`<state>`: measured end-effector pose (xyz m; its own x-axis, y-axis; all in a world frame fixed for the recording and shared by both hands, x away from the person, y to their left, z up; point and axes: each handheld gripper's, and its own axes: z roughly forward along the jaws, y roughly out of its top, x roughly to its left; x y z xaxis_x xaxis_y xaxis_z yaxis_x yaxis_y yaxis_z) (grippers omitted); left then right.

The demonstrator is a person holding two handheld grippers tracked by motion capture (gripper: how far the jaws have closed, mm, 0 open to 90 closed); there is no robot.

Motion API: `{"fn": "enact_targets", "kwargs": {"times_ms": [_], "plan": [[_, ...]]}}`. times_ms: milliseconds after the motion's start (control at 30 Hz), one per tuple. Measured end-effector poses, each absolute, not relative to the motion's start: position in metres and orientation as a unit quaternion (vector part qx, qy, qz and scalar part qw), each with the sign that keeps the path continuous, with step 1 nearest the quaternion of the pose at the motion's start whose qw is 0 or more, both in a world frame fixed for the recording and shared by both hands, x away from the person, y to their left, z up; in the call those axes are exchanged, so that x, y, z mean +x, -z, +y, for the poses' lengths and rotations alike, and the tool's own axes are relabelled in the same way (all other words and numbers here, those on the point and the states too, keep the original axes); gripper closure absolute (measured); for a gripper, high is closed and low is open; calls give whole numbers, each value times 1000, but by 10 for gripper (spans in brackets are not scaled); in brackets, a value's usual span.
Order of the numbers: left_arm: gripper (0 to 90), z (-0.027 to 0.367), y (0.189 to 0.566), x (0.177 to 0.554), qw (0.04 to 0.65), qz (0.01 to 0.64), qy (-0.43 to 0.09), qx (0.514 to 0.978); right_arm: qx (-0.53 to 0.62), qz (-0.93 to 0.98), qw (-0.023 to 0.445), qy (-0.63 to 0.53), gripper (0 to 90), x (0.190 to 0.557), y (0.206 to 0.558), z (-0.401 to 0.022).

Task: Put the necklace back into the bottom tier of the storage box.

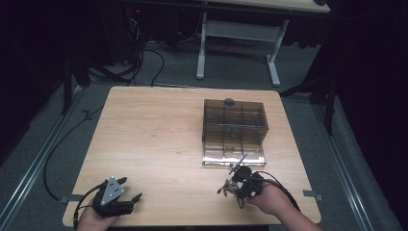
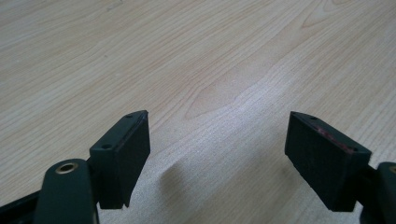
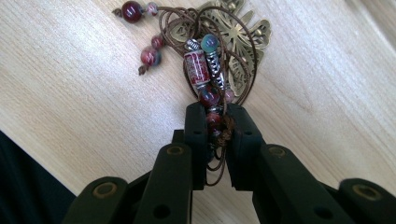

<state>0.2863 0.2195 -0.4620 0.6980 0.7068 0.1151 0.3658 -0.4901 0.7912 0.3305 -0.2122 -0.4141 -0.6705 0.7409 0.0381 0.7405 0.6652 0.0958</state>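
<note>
Hiding necklace (image 3: 212,70) cord between tool (image 3: 217,123) pads

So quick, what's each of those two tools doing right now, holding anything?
Left tool: open, nothing between its jaws, just bare table.
Right tool: closed on a beaded cord necklace with a brass pendant.

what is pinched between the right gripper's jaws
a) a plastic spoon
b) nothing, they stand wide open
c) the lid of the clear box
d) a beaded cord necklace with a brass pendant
d: in the right gripper view the right gripper has its jaws closed on the beaded cord necklace, red beads and brown cord squeezed between the pads, the brass pendant lying on the table beyond.
</note>
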Motion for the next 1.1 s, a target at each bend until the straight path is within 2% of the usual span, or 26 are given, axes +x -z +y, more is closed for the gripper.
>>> {"fn": "enact_targets", "kwargs": {"times_ms": [133, 733, 1100], "plan": [[225, 219, 462, 286, 390, 322, -219, 835, 425, 903, -7, -54, 809, 330, 405, -217], [225, 219, 462, 286, 388, 320, -219, 836, 425, 902, 31, -68, 809, 354, 355, -237], [225, 220, 462, 286, 388, 320, -218, 836, 439, 895, 37, -74, 808, 372, 332, -243]]}}
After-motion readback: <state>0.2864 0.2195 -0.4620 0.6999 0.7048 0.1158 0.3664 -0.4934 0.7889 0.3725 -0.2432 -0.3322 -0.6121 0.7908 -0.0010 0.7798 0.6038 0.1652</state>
